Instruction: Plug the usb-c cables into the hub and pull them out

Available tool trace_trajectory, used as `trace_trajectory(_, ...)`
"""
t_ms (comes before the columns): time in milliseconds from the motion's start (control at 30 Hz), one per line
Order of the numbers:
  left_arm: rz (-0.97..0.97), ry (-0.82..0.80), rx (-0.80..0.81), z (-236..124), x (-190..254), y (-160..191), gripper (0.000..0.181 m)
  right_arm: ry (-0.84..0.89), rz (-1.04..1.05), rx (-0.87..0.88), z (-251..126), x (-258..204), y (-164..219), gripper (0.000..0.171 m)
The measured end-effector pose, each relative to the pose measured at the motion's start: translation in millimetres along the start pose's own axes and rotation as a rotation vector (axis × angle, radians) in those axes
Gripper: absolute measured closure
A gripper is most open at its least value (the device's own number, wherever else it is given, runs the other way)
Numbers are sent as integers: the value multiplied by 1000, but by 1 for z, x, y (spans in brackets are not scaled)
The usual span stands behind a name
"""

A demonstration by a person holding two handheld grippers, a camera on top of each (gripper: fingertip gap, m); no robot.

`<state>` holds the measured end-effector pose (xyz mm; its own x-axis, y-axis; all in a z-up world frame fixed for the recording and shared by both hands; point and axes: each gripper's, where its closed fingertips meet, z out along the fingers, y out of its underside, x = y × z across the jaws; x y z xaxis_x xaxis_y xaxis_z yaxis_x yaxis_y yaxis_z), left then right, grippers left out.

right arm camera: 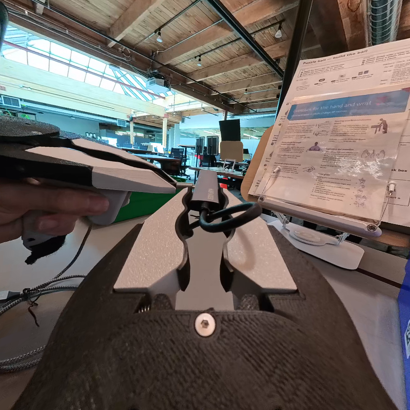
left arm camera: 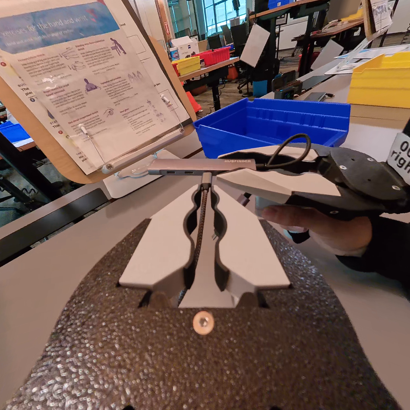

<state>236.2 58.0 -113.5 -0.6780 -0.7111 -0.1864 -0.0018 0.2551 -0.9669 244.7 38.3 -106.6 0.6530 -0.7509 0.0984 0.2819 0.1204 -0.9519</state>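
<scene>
A grey USB-C hub [left arm camera: 199, 164] is held level above the table, clamped near its cable end by my right gripper [left arm camera: 219, 166], which comes in from the right. Its side shows two empty ports [left arm camera: 179, 172]. My left gripper [left arm camera: 205, 188] is shut on a braided cable [left arm camera: 202, 221]. The cable's metal plug [left arm camera: 206, 177] meets the hub's side, apparently seated in a port. In the right wrist view, my right gripper [right arm camera: 204, 193] grips the hub [right arm camera: 206, 184]. The hub's black cord [right arm camera: 233, 217] loops over the fingers, and the left gripper [right arm camera: 176, 187] reaches in from the left.
A document stand with printed sheets [left arm camera: 88, 88] stands just behind the hub and also shows in the right wrist view [right arm camera: 332, 155]. A blue bin [left arm camera: 277, 126] and yellow bins [left arm camera: 381, 84] sit at the back right. Braided cable [right arm camera: 33, 292] lies coiled on the table. A hand [left arm camera: 310, 226] holds the right gripper. My left and right fingertips are right by each other.
</scene>
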Motion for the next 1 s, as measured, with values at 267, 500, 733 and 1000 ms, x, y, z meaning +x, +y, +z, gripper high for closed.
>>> trace_trajectory(267,31,-29,-10,0,-1,2,178,-22,13,-36,1,-4,6,148)
trace_trajectory(500,-41,21,-9,2,-1,3,173,-11,10,-46,0,2,11,147)
trace_trajectory(733,-60,-177,-61,-71,-101,1,160,33,17,-47,-3,17,13,148)
trace_trajectory(1000,-347,-440,-611,-160,-293,109,140,9,23,-49,-1,12,15,148)
